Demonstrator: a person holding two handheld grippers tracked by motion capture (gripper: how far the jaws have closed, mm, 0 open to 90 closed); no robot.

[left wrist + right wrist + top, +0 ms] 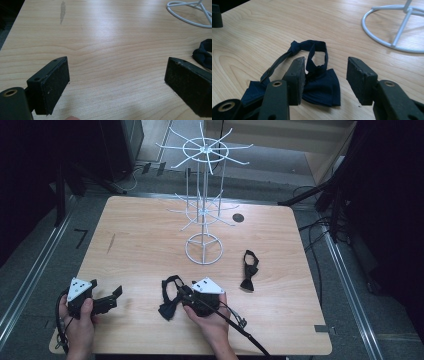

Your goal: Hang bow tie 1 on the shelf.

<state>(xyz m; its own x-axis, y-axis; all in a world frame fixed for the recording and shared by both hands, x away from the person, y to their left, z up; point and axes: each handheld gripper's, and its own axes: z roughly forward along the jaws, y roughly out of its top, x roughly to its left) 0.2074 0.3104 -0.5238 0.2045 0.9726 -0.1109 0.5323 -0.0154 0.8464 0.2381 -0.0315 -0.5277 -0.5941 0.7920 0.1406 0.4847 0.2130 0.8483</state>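
Note:
A dark navy bow tie (pixel 169 299) with its strap looped lies on the wooden table (pixel 150 235) near the front middle. My right gripper (pixel 183 296) points left at it. In the right gripper view the bow tie (pixel 322 87) lies between and just beyond the jaws of the right gripper (pixel 325 62); they stand apart and the pads do not press on the cloth. A second dark bow tie (pixel 249 270) lies further right. My left gripper (pixel 112 297) rests at the front left, wide open (pixel 117 67) over bare wood.
A white wire display rack (pixel 204 249) with hooked arms stands at the table's middle back; its ring base (pixel 372 32) is close to the right gripper. A round hole (pixel 238 218) sits in the tabletop behind it. Cables and dark stands surround the table.

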